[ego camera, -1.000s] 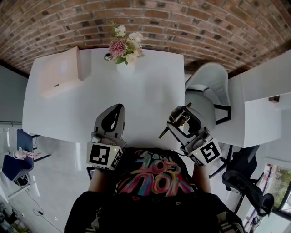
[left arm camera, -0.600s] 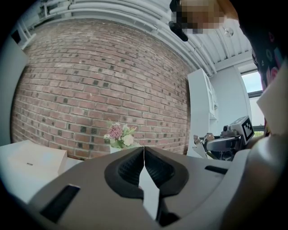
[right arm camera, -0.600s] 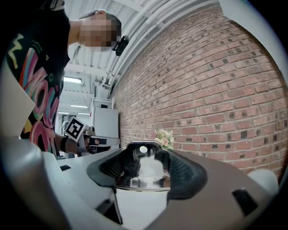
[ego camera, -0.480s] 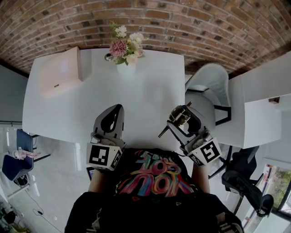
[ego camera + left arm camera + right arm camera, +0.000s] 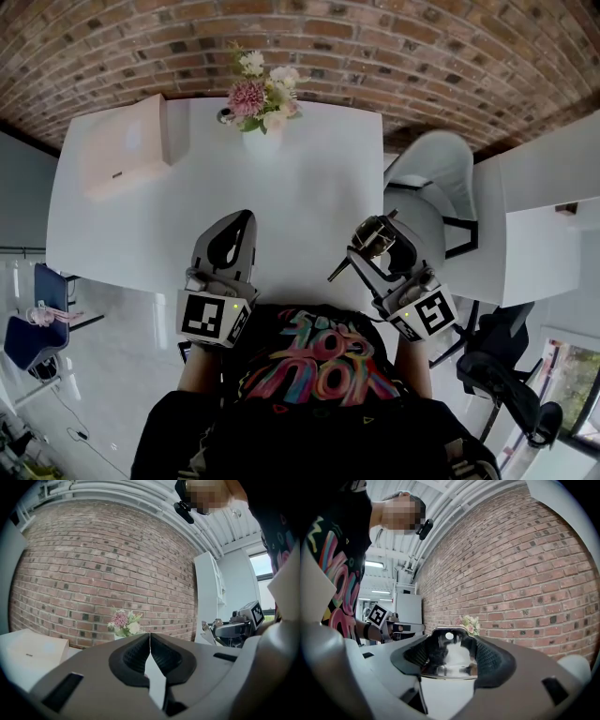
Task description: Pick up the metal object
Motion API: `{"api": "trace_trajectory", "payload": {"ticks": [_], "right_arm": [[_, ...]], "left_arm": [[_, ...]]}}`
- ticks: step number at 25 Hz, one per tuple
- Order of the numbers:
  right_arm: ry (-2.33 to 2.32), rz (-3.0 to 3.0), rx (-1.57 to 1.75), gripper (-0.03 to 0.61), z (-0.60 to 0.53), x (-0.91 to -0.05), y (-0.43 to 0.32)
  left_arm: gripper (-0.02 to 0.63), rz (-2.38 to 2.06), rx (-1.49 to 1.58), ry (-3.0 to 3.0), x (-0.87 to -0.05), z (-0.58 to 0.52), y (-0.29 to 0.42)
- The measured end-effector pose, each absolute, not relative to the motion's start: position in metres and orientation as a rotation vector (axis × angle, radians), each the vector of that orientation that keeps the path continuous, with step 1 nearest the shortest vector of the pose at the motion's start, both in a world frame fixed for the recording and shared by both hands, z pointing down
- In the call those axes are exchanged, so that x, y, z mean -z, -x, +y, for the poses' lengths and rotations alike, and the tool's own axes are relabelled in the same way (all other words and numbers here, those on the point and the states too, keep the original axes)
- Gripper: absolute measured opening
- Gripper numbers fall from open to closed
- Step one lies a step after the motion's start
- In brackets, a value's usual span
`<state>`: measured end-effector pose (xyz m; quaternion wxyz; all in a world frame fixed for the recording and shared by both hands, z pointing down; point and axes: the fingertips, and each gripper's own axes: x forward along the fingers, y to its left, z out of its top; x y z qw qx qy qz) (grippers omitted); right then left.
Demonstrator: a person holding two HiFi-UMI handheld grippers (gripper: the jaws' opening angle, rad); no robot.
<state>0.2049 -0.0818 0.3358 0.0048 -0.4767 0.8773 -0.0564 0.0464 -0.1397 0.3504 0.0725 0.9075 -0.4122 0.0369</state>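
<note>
The right gripper [image 5: 379,232] has its jaws clamped on the metal object [image 5: 449,666], a shiny piece that lies crosswise between the pads with a looped part rising above them. In the head view it hangs over the near right corner of the white worktop [image 5: 300,178], apparently lifted off the surface. A slim stem sticks out past the jaws, slanting toward the near edge and the gap between the two grippers. The grasp therefore looks made, and what remains is a clean raise. The left gripper [image 5: 240,225] rests at the near edge, well apart from the object, its jaws pressed together on nothing. The protruding stem is the part most likely to catch, since it points toward the person's body and the left gripper's side. The middle of the worktop is bare. The vase of flowers [image 5: 261,103] at the far edge, the box [image 5: 127,145] at the far left corner and the chair [image 5: 431,173] off the right edge are all well away.
</note>
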Motion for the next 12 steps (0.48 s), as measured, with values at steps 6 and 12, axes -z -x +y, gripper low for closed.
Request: {"api": "trace_trajectory", "payload": {"ticks": [6,12], "right_arm": [[1.485,2.754,0.186,0.308,-0.0842,-0.3355,-0.203],[1.476,2.769,0.187,0.308,-0.0876,-0.3373,-0.2004]], "left_arm": [[0.028,-1.241,-0.112,-2.73,-0.3495,-0.141,-0.0455],[0.028,-1.21,-0.105,-2.735,-0.3511,-0.1421,-0.0482]]}}
